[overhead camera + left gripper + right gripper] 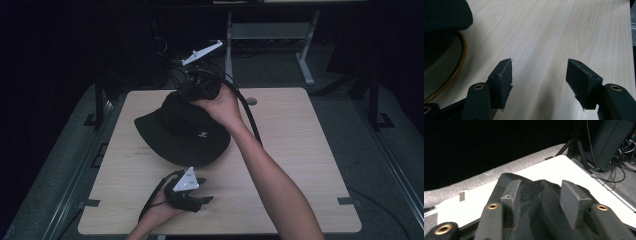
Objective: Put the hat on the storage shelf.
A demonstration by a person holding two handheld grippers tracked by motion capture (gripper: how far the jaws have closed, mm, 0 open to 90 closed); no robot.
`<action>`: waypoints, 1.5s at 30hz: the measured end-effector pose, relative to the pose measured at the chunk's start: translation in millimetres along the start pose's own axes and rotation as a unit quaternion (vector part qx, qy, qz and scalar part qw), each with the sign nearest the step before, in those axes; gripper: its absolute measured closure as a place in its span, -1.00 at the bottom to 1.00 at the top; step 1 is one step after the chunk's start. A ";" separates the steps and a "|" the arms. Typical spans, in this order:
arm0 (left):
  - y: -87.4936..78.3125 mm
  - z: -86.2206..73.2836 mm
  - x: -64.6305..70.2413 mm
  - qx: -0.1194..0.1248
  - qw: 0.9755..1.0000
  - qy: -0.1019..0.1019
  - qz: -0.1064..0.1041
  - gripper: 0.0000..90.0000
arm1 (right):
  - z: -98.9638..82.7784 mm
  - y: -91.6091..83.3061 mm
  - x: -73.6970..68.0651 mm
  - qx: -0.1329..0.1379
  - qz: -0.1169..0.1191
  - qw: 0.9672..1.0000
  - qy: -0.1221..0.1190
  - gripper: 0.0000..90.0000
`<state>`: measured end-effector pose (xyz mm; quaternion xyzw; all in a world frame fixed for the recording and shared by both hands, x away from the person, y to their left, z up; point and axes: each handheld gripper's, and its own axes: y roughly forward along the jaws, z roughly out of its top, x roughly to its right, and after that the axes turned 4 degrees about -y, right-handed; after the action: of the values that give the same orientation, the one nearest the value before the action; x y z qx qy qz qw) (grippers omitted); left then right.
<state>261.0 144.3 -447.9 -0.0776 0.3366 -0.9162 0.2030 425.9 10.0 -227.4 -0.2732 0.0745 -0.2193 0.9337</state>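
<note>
A black hat [182, 131] is lying on the table [300, 165], a little left of centre and toward the far edge. It is sitting crown up, brim spread on the wood, a small white mark on the crown's near side. Its longer stretch is running from the left brim tip across and slightly toward the near right, and the far end of the crown is reaching up under the right gripper.

At the left of the high view, near the front edge, the left gripper [202, 200] is lying low over the table, its jaws pointing right and a little away from the person. In the left gripper view the left gripper [539, 82] is standing with its jaws wide apart, bare wood between the pads and nothing touching them. The hat's dark edge [446, 15] is showing in the upper left corner of that view, well apart from the jaws.

Further right, the right hand [222, 106] is holding the right gripper [186, 96] at the far top of the hat. In the right gripper view the right gripper [540, 195] is parted about halfway, with a fold of the black fabric [541, 220] rising between the pads. The pads are sitting beside the cloth rather than squeezing it, so the hat is between the jaws but not clamped.
</note>
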 end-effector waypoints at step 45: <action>-1.3 -3.2 2.9 0.001 1.000 -0.004 0.013 -0.31 | -61.6 -56.7 46.2 0.056 0.002 0.995 0.078 -0.34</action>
<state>257.1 145.8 -449.4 -0.0764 0.3357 -0.9136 0.2164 430.3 -83.0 -249.2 -0.2026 0.1353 -0.2422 0.9391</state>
